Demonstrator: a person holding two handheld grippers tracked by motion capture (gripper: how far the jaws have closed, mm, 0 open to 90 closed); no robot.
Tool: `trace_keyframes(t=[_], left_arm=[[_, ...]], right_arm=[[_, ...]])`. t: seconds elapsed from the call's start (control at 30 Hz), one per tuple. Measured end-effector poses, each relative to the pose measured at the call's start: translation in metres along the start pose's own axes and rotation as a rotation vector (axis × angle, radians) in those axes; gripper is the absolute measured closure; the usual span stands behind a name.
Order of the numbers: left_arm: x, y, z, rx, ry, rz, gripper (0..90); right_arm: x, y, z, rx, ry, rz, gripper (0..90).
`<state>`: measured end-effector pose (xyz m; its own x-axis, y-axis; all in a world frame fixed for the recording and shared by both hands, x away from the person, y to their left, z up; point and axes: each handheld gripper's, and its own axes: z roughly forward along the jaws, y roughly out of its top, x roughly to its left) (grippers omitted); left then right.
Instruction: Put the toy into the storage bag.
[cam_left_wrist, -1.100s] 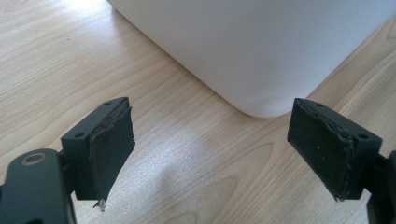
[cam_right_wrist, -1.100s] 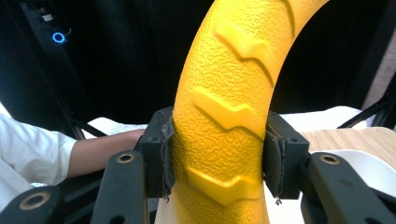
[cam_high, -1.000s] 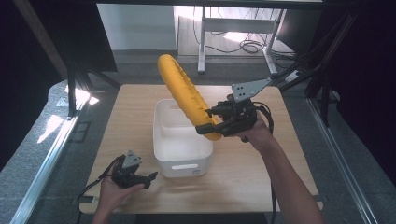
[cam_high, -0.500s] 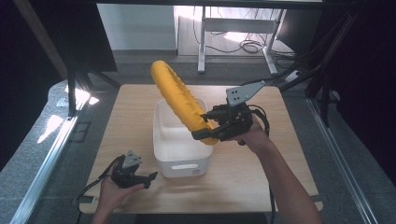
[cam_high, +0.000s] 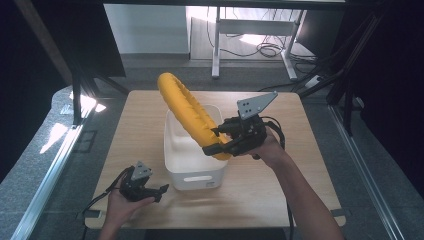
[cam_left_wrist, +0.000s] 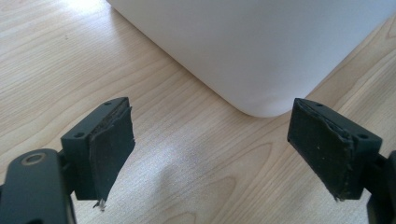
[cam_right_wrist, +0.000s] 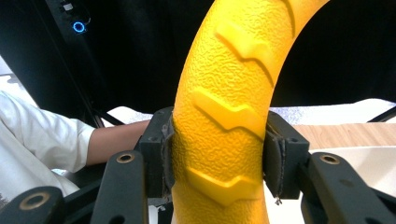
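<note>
Right fingers (cam_right_wrist: 156, 154) pinch the yellow ring (cam_high: 192, 117) low, tilting it over the bin (cam_high: 192, 172); left gripper (cam_left_wrist: 212, 154) rests spread.

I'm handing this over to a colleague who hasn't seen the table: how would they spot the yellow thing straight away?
Start at the wooden table and find the white bin at its middle. Slanting up over that bin is the yellow ring, clamped near its lower end by the right gripper. It is the one bright yellow thing there, with a pebbled skin and raised chevron treads.
</note>
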<state>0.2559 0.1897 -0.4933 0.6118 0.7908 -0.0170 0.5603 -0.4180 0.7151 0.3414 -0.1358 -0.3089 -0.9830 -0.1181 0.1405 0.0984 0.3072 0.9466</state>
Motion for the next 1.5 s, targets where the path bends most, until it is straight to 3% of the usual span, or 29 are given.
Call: trace_keyframes(t=[0.87,1.5], left_arm=[[0.0,0.0,0.001,0.0,-0.002,0.001,14.7],[0.0,-0.001,0.003,0.002,-0.006,0.0,14.7]], right_arm=[[-0.018,-0.027,0.029,0.073,0.037,0.066,51.5],[-0.034,-0.042,0.036,0.097,0.047,0.114,51.2]])
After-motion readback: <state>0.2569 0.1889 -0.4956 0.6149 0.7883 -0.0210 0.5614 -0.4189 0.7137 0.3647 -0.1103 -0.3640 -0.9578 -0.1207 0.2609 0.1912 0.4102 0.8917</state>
